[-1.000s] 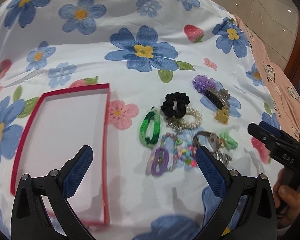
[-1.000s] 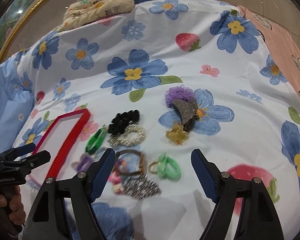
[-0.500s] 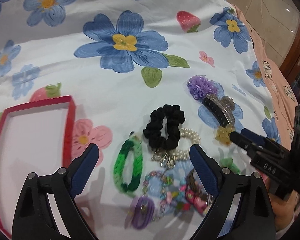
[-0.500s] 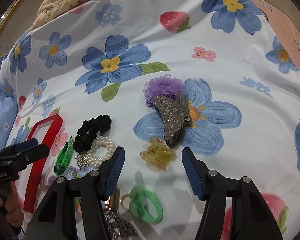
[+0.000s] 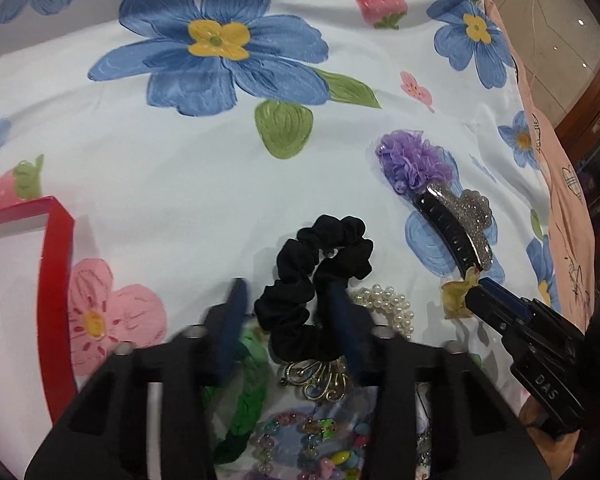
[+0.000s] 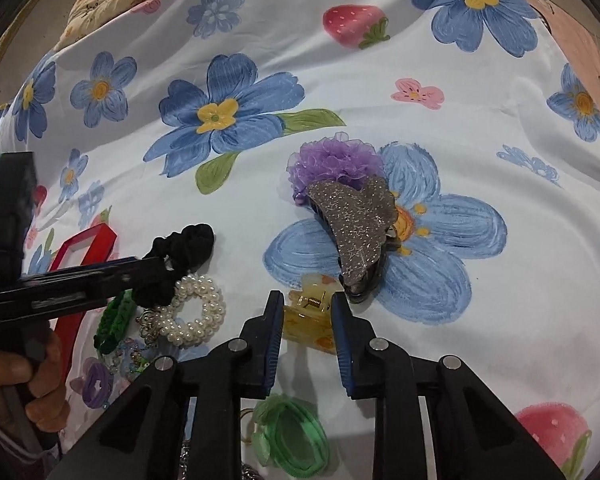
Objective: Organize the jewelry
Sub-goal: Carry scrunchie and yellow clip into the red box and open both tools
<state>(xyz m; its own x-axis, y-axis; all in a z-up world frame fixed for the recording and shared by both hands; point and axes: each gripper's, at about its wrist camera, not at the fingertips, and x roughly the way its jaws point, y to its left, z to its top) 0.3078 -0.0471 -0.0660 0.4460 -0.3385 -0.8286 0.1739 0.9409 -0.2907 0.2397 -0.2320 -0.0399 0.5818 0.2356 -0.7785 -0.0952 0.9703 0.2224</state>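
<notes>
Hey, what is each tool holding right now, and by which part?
The left tool pinches the black scrunchie across one side of its loop. The right tool clamps the yellow claw clip by its sides.

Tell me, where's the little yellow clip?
In the right wrist view the yellow clip sits low and central, between the right claw's fingers, just below the glittery grey clip.

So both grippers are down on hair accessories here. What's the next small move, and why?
Probably lift both straight up, then carry across to the red box. The left gripper, whose jaws have just been closing, has the black scrunchie between its fingers; the right gripper, also just closing, brackets the yellow claw clip. Neither item has left the floral sheet.
</notes>
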